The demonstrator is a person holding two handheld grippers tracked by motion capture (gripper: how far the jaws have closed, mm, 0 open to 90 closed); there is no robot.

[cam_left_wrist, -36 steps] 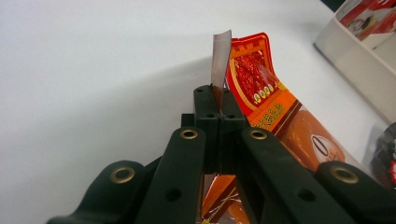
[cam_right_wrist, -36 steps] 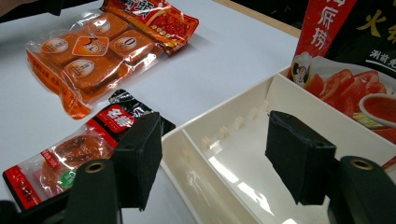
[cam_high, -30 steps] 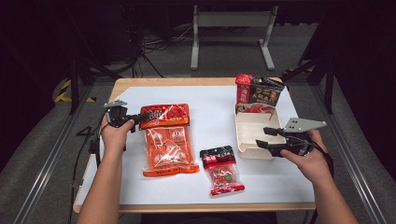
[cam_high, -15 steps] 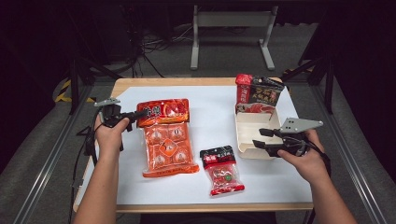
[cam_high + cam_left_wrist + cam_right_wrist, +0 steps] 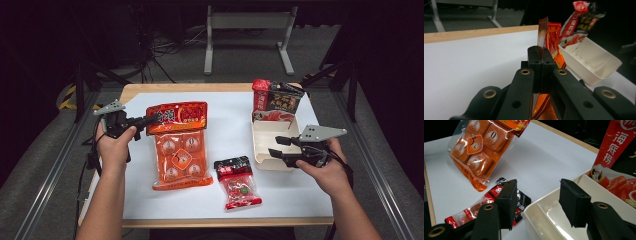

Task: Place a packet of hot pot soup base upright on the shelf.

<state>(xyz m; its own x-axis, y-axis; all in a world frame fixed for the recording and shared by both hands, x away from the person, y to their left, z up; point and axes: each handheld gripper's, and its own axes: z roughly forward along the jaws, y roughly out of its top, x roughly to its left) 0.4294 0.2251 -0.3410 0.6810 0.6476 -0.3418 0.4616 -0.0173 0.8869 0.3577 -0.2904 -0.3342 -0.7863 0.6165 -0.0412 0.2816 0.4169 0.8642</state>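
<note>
A: Left to right, quick. What's at the desk's left edge?

B: Left gripper (image 5: 150,119), black plastic w/ grey three-cornered plate on top. Jaws pressed together on the top-left corner of the orange pack (image 5: 177,145). In the left gripper view (image 5: 541,53) the red header strip stands up between the closed jaws.

A: Pack itself?

B: 1 large flat pouch, glossy film, red printed header, clear window below showing 6 squarish orange blocks, 2 columns x 3 rows. In the right gripper view (image 5: 477,150) the upper part looks lifted off the white desk (image 5: 230,115); its bottom edge is down on or near the surface, can't tell which. Sits left of centre.

A: Next?

B: 1 small sachet (image 5: 237,181), black-and-red top, clear crinkly lower part w/ red contents, lying flat near the front edge, just right of the orange pack, apart from it.

A: Right side?

B: 1 cream tray (image 5: 260,145), rectangular, smooth plastic, w/ a divider inside. 1 red-and-black bag (image 5: 275,100) leans at its far end, near the back right corner; shiny foil, tomato print.

A: Right gripper?

B: Right gripper (image 5: 276,146), same black build + grey plate. Jaws wide apart, holding nothing; in the right gripper view (image 5: 537,202) the tray's near corner sits between them, not touching that I can see.
</note>
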